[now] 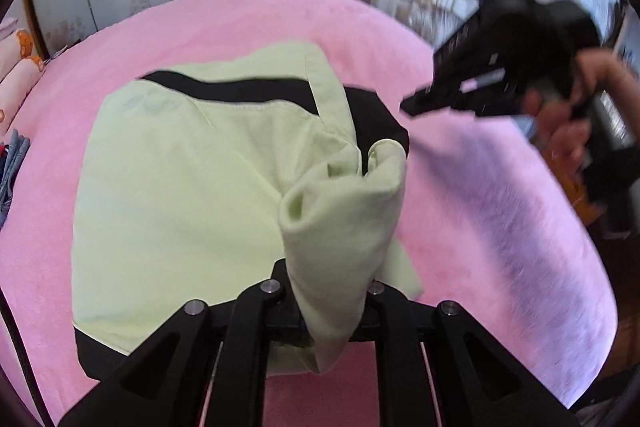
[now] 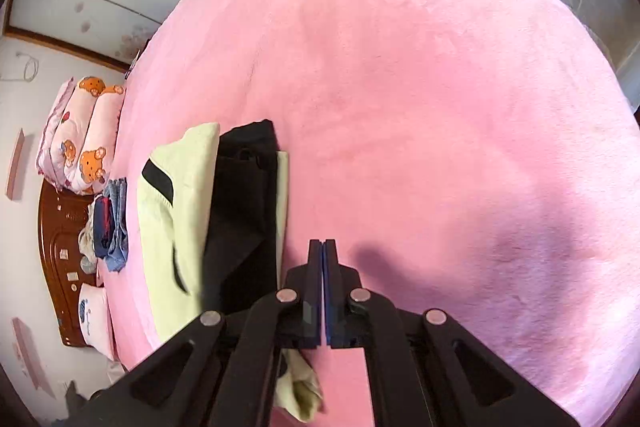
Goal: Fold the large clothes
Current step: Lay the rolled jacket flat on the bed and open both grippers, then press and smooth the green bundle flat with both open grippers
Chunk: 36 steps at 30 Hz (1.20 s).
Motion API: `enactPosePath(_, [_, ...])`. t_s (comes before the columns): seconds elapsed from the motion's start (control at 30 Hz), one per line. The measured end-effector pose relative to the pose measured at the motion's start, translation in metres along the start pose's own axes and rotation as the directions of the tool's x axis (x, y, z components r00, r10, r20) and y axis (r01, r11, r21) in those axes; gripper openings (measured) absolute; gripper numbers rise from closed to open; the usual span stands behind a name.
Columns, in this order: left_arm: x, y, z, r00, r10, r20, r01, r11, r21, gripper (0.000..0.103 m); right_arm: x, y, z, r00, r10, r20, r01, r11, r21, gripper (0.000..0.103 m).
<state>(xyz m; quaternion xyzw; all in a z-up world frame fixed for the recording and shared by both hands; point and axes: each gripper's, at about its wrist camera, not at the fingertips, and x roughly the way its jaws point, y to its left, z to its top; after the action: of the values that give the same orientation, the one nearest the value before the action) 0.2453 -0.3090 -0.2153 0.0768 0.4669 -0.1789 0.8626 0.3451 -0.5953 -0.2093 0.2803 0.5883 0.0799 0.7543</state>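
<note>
Item: pale green garment, half-folded on pink bed, ahead of your left gripper, which pinches 1 bunched corner. Right gripper: pressed together, empty, beside it. Lay the corner flat, edges aligned.

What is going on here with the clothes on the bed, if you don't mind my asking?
A person is folding a light green garment with black trim on a pink blanket. The left tool is shut on a bunched fold of the garment, lifting it over the rest. The right tool, held in a hand, is shut and empty, out over bare blanket beside the garment. The fold is not yet laid down.
</note>
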Motion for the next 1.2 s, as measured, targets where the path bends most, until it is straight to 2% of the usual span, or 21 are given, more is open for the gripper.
enactPosePath(0.03, [0.006,-0.004,-0.002,1.0,0.014,-0.026,-0.014,1.0,0.015,0.008,-0.001,-0.002,-0.002,1.0,0.004,-0.006,-0.004,1.0,-0.003,0.0])
enactPosePath(0.17, [0.018,-0.012,-0.009,0.994,0.007,-0.112,0.0,0.998,0.057,0.025,-0.003,0.001,-0.008,0.998,0.057,-0.028,-0.056,0.998,0.021,0.0])
enactPosePath(0.27, [0.01,-0.019,-0.01,0.993,-0.011,-0.114,0.02,0.997,0.072,0.035,0.013,0.02,-0.013,0.993,0.103,-0.051,-0.101,0.994,0.035,0.003])
enactPosePath(0.33, [0.0,-0.018,-0.009,0.992,-0.048,-0.121,0.053,0.998,0.04,0.04,0.024,0.037,-0.016,0.99,0.116,-0.076,-0.114,0.993,0.033,0.003])
enactPosePath(0.37, [-0.005,-0.018,-0.008,0.989,-0.068,-0.132,0.072,0.997,0.024,0.043,0.034,0.059,-0.02,0.989,0.121,-0.084,-0.119,0.992,0.029,0.003])
enactPosePath(0.43, [-0.015,-0.016,-0.003,0.986,-0.079,-0.146,0.081,0.997,0.006,0.05,0.037,0.073,-0.019,0.986,0.134,-0.099,-0.134,0.991,0.015,0.003])
enactPosePath(0.5, [-0.029,-0.012,0.0,0.987,-0.075,-0.143,0.077,0.997,0.01,0.063,0.04,0.082,-0.019,0.984,0.136,-0.115,-0.137,0.991,0.003,0.005])
enactPosePath(0.57, [-0.048,-0.004,0.004,0.991,-0.056,-0.119,0.059,0.998,0.02,0.069,0.04,0.084,-0.016,0.984,0.117,-0.135,-0.117,0.993,0.006,0.017])
enactPosePath(0.6, [-0.054,0.002,0.005,0.993,-0.044,-0.112,0.046,0.999,0.021,0.071,0.041,0.084,-0.013,0.984,0.11,-0.143,-0.109,0.994,0.016,0.029])
enactPosePath(0.63, [-0.062,0.009,0.006,0.994,-0.029,-0.105,0.031,0.999,0.018,0.072,0.042,0.084,-0.01,0.983,0.108,-0.146,-0.105,0.994,0.032,0.039])
enactPosePath(0.73, [-0.071,0.031,0.015,0.994,0.008,-0.109,-0.009,1.0,-0.016,0.074,0.047,0.087,-0.003,0.982,0.136,-0.134,-0.128,0.989,0.071,0.054])
enactPosePath(0.87, [-0.072,0.071,0.022,0.99,0.022,-0.143,-0.04,0.991,-0.129,0.077,0.052,0.084,0.008,0.986,0.103,-0.133,-0.094,0.993,0.069,0.055])
enactPosePath(0.93, [-0.067,0.094,0.018,0.986,0.025,-0.166,-0.057,0.981,-0.187,0.08,0.062,0.08,0.012,0.981,0.103,-0.162,-0.09,0.992,0.086,0.055])
enactPosePath(1.03, [-0.057,0.123,0.021,0.976,0.067,-0.209,-0.118,0.963,-0.243,0.08,0.08,0.075,0.017,0.966,0.148,-0.213,-0.12,0.983,0.139,0.055])
enactPosePath(1.1, [-0.048,0.139,0.026,0.969,0.096,-0.226,-0.157,0.949,-0.272,0.08,0.089,0.074,0.02,0.96,0.182,-0.215,-0.143,0.973,0.183,0.055])
enactPosePath(1.2, [-0.033,0.156,0.028,0.963,0.095,-0.253,-0.173,0.936,-0.308,0.08,0.099,0.081,0.025,0.956,0.204,-0.211,-0.16,0.965,0.205,0.054])
